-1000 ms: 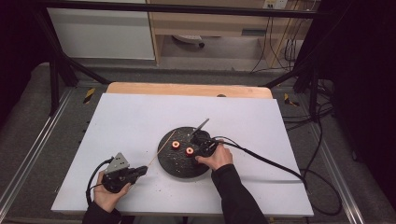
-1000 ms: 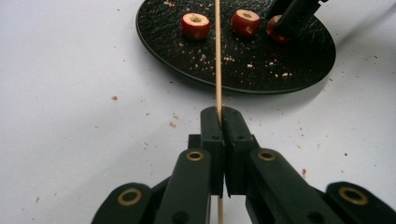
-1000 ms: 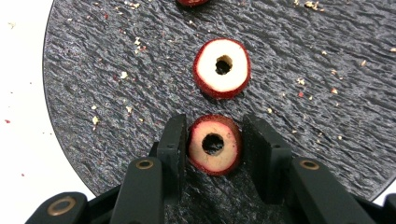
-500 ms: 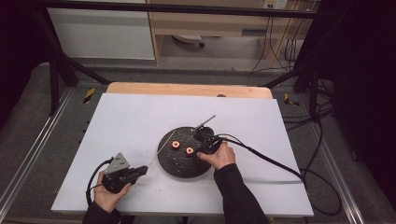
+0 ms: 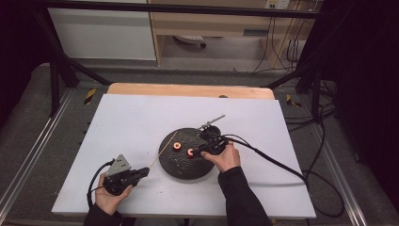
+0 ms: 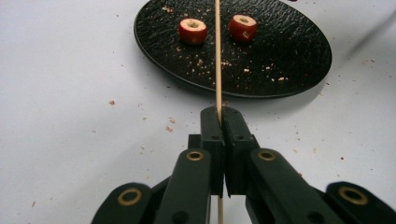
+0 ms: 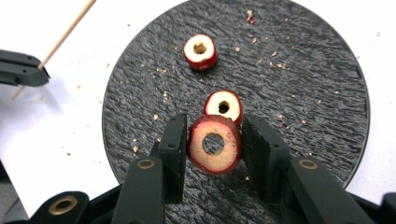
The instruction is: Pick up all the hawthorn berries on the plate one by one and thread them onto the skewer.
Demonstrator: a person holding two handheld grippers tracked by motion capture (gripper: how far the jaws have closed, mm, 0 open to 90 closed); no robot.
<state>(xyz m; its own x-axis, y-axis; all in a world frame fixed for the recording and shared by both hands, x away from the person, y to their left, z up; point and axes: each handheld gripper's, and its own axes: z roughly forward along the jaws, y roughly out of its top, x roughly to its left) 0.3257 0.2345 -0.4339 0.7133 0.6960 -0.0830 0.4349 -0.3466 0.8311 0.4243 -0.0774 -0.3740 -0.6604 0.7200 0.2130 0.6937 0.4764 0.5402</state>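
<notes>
Two grippers, both busy. Your left gripper (image 6: 219, 122) has its jaws pressed together on the wooden skewer (image 6: 217, 56), which angles out over the near edge of the black plate (image 6: 289, 56). Your right gripper (image 7: 214, 150) is pinching a red cored fruit ring (image 7: 215, 144) above the plate, hole facing the camera. Below it, two more rings (image 7: 200, 50) sit on the plate among crumbs, one just behind the held piece.

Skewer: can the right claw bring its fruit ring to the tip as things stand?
Probably yes. The right claw is shut on a cored fruit ring over the black plate, and the skewer, clamped in the left claw, slants over the plate with nothing between them.
</notes>
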